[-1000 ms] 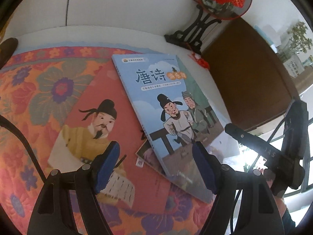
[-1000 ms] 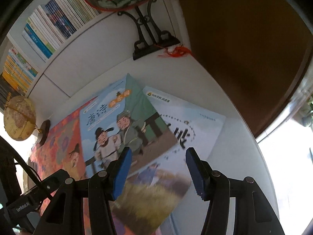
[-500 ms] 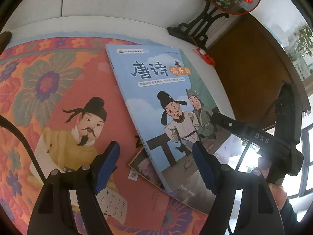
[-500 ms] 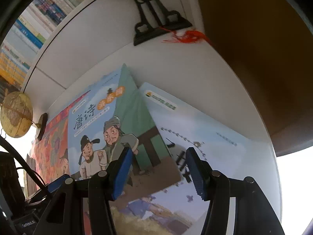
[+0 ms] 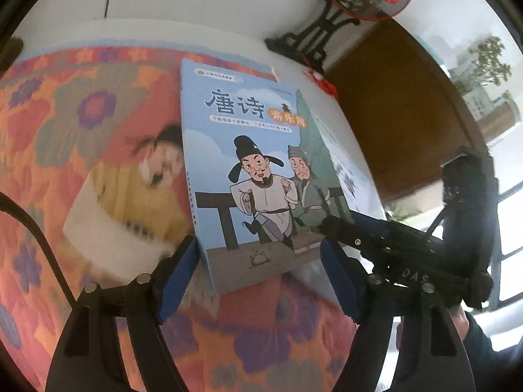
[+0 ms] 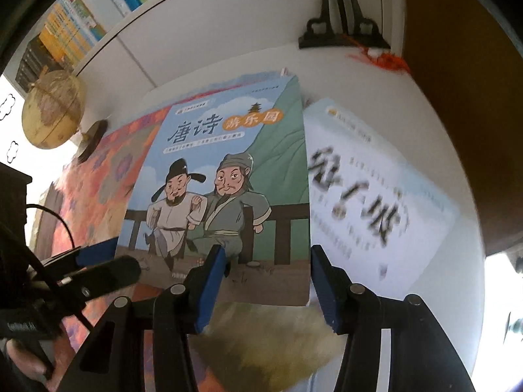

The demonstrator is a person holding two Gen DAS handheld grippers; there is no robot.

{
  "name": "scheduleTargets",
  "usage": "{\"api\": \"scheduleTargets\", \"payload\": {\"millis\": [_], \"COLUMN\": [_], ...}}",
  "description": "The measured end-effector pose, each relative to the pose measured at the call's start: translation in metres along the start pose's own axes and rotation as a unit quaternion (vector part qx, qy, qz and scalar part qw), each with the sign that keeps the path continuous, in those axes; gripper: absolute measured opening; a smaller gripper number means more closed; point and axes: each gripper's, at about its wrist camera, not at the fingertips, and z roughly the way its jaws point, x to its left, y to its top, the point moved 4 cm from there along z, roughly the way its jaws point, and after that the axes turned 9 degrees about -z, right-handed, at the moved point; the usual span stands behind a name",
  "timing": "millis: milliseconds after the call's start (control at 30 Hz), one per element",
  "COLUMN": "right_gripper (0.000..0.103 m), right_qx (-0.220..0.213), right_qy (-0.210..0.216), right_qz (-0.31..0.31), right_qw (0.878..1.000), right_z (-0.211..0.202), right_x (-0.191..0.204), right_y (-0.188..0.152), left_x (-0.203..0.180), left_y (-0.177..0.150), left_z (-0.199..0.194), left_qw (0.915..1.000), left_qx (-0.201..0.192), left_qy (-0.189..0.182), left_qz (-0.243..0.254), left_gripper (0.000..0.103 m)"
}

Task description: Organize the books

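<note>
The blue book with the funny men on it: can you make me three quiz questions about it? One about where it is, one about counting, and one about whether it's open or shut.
1. Where is the blue paperback book with the cartoon cover?
A. Standing upright on the shelf
B. Lying across an orange flowered book and a white book
C. Under the globe

2. How many cartoon men are on its cover?
A. One
B. Two
C. Four

3. How is the book?
A. Closed, cover up
B. Open in the middle
C. Rolled up

Answers:
1 B: the blue paperback book overlaps the orange flowered book on one side and the white book on the other.
2 B: two cartoon men stand side by side at a railing.
3 A: the whole front cover shows and no inside pages do.
</note>
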Motion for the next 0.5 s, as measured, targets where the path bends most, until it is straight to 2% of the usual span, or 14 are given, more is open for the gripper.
{"api": "scheduleTargets", "payload": {"millis": [67,133,233,300,367,433,500], "right_gripper": [0.052,0.052,0.052,0.052,0.050,0.050,0.050], "right_qx": [0.008,0.006,-0.003,-0.009,-0.011,-0.016,-0.027], "right_qy": [0.007,0.008,-0.002,0.002,0.026,0.019,0.022], "right_qz": [-0.004,0.008,0.038,0.046,0.049,0.045,0.052], "right_qw": [1.000,1.000,0.999,0.999,0.998,0.999,0.998], "right_z": [-0.005,-0.009,-0.008,-0.007,-0.005,-0.005,-0.006], "right_x": [0.003,0.000,-0.010,-0.013,-0.008,-0.002,-0.004], "right_y": [-0.012,-0.015,-0.010,-0.005,-0.003,-0.003,-0.005], "left_x": [0.005,0.007,0.005,0.002,-0.002,-0.006,-0.009], "left_y": [-0.013,-0.017,-0.012,-0.010,-0.009,-0.006,-0.005], "left_z": [0.000,-0.004,-0.004,-0.001,0.002,0.003,-0.005], "left_qw": [0.9997,0.9999,0.9997,0.9996,0.9997,0.9991,0.9992], "left_qx": [0.019,0.004,-0.009,-0.010,-0.004,-0.010,-0.028], "left_qy": [-0.012,-0.010,0.015,0.024,0.025,0.042,0.030], "left_qz": [-0.011,-0.011,-0.015,-0.007,0.000,0.004,0.004], "left_gripper": [0.073,0.072,0.072,0.072,0.072,0.071,0.066]}}
